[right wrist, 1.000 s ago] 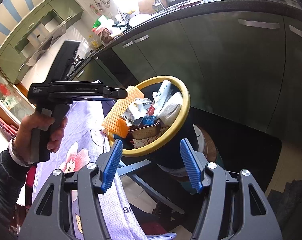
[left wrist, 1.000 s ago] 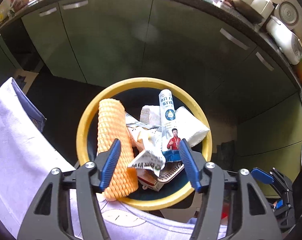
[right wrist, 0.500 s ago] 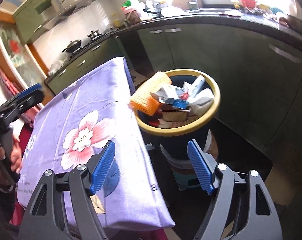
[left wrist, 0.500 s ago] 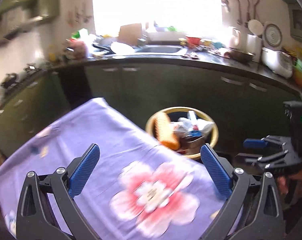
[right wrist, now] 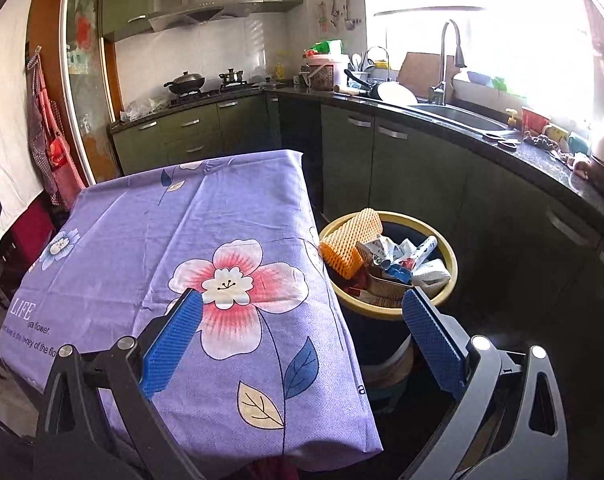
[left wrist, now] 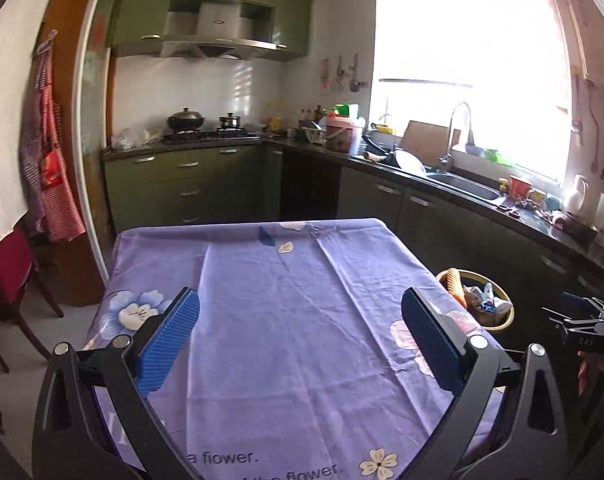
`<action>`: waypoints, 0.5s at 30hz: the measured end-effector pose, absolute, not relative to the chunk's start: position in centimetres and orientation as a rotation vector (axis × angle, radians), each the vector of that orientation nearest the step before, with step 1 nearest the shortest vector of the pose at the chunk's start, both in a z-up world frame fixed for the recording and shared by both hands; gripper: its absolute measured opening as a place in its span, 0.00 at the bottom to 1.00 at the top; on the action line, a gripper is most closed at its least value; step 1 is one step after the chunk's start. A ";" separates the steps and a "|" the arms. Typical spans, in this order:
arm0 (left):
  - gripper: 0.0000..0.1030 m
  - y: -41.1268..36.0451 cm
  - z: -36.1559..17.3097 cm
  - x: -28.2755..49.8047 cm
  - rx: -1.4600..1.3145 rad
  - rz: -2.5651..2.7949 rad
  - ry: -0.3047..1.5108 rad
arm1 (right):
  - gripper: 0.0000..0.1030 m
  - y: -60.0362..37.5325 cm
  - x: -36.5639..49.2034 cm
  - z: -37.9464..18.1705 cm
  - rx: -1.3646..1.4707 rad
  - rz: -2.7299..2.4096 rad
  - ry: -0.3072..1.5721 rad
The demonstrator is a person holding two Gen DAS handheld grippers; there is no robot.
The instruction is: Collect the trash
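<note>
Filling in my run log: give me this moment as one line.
left hand-held gripper: open, empty | right hand-held gripper: opening, empty | bin: full, beside table | tablecloth: no trash seen

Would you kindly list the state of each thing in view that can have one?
left gripper: open, nothing between the jaws
right gripper: jaws opening, nothing between them
trash bin: uncovered, heaped with trash
orange foam net: leaning over the bin's rim
tablecloth: spread flat
</note>
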State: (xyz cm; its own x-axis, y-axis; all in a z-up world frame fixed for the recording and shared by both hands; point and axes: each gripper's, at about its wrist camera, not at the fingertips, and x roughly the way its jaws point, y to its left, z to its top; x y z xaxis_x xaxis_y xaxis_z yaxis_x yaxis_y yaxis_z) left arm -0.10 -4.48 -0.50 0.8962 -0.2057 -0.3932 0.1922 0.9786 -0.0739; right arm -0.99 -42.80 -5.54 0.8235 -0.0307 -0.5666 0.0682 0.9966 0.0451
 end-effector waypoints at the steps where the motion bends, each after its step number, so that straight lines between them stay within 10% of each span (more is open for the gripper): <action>1: 0.94 -3.7 -0.5 -0.5 -0.035 -0.180 0.404 | 0.95 -42.6 -1.1 -5.4 0.059 -0.060 0.595; 15: 0.94 -1.8 0.7 -2.9 -0.043 -0.154 0.369 | 0.95 -41.8 -1.6 -4.0 0.046 -0.063 0.551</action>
State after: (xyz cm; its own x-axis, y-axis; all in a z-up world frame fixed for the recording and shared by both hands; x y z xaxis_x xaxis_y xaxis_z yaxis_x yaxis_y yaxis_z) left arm -2.90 -1.82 0.66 0.9212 -0.1577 -0.3557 0.1419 0.9874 -0.0703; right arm -1.59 -41.75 -4.03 0.8502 -0.0472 -0.5244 0.0721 0.9970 0.0271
